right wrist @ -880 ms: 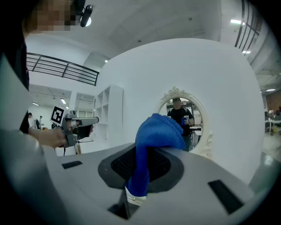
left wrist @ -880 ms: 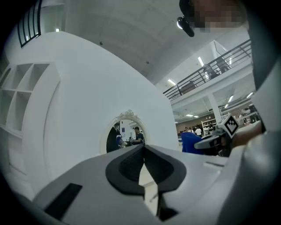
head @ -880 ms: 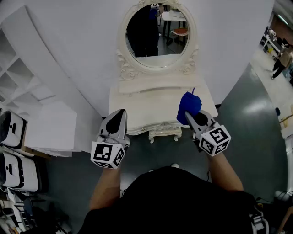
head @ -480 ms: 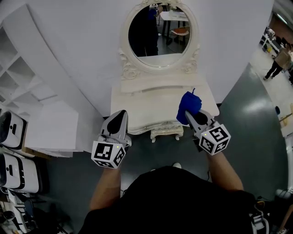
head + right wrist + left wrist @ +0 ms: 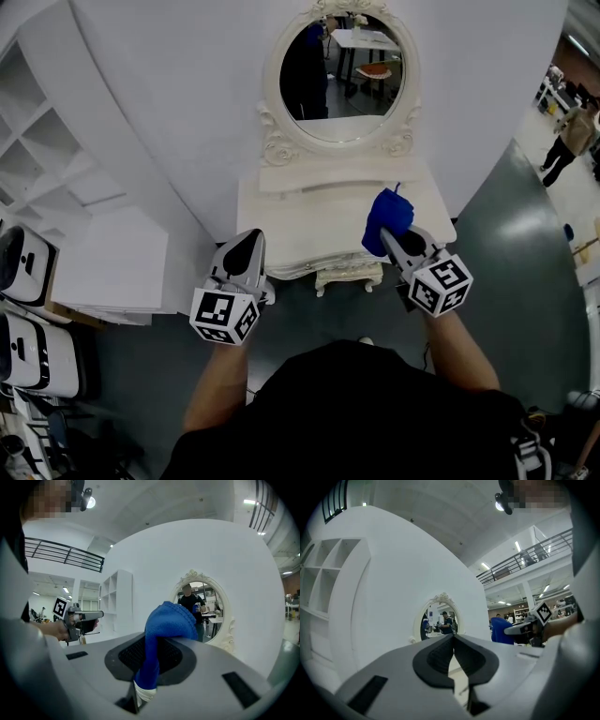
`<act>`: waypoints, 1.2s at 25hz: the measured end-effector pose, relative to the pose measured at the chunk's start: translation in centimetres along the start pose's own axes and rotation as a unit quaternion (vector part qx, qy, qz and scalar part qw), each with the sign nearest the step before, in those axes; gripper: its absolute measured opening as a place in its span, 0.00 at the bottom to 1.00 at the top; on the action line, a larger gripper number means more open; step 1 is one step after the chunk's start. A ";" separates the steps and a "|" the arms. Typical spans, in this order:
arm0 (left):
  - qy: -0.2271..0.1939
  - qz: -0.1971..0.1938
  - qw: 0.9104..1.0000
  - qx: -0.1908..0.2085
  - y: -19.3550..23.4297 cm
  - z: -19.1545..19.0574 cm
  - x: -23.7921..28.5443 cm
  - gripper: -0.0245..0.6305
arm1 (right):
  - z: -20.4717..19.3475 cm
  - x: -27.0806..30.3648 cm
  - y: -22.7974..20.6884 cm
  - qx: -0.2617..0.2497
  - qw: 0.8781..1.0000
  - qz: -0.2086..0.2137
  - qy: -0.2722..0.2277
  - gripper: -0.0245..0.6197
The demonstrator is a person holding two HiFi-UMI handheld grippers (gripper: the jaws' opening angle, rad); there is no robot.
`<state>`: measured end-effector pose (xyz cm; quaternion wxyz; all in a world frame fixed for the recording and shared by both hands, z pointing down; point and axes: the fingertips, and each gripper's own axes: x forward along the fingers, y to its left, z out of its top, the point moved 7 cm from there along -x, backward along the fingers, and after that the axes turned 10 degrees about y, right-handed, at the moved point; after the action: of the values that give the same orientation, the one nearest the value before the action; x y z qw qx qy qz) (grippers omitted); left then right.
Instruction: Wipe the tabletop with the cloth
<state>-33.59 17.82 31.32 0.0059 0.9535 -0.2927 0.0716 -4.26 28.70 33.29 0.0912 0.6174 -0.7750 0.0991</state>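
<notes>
My right gripper [image 5: 387, 236] fingers pinch the blue cloth [image 5: 389, 214] over the tabletop [image 5: 309, 225]. My left gripper [image 5: 247, 236] is closed and empty. Pressing hard while wiping could drag the cloth free.

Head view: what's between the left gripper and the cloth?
Only bare white tabletop between left gripper and cloth, seen in the head view.

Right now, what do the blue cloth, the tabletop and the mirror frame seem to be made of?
The cloth looks like soft knitted fabric, matte, with ribbed texture. The tabletop is probably painted wood, smooth cream finish. The mirror frame has the same finish and ornate scrolls; wood or resin, unclear.
</notes>
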 end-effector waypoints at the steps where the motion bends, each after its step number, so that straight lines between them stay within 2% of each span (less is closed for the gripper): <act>1: 0.001 -0.001 1.000 -0.001 0.3 -0.1 0.1 0.06 | 0.0 0.3 0.1 -0.001 1.000 0.000 0.001 0.10; 15: 0.014 -0.027 1.000 0.000 2.1 -0.7 4.7 0.06 | -0.8 3.9 -3.4 0.016 1.000 -0.009 0.018 0.10; 30: 0.047 -0.001 0.999 -0.012 5.7 -1.0 17.7 0.06 | -0.8 13.3 -14.8 0.036 0.998 0.019 0.043 0.10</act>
<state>-22.39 3.24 34.62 0.0306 0.9492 -0.2923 0.1128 7.23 13.18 38.19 0.1002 0.6008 -0.7778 0.1552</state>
